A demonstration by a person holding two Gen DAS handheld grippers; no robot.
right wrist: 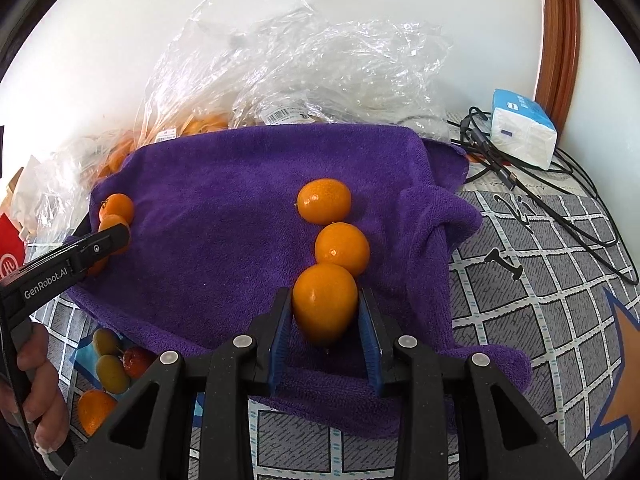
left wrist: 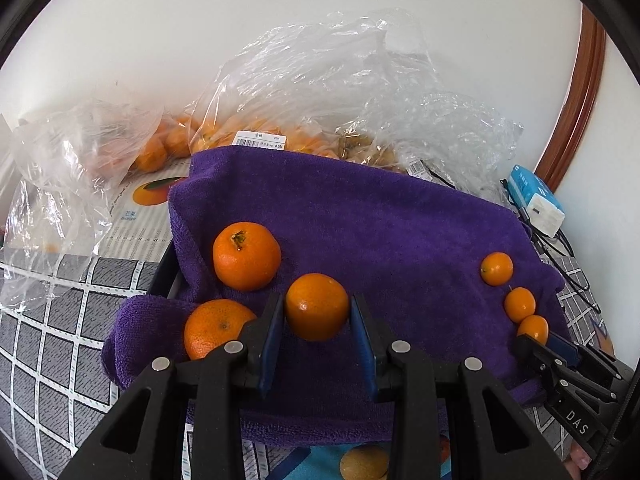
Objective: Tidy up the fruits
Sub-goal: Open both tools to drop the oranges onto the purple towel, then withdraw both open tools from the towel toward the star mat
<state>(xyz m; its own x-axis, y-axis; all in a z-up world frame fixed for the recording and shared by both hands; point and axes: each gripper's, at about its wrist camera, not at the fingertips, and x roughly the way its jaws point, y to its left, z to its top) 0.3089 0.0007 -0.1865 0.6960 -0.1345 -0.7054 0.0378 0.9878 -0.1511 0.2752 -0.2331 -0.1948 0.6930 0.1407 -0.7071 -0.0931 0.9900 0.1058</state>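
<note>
Both jaws angled down, clamping mandarin [left wrist: 316, 306], kumquat [right wrist: 325, 301]

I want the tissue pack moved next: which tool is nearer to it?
Right. The right tool, shut on a kumquat, is nearer the tissue pack; the left tool is farther.

Crumpled clear plastic bags [left wrist: 320, 80] at the far edge veil the orange fruit inside, and the print on their white barcode labels [left wrist: 260, 139] is too small to read. The near black gripper arm [right wrist: 72, 258] covers part of the left-hand small oranges [right wrist: 116, 216] on the purple towel [right wrist: 224, 200]. Only fingers of a hand [right wrist: 40, 384] show at the left edge.
</note>
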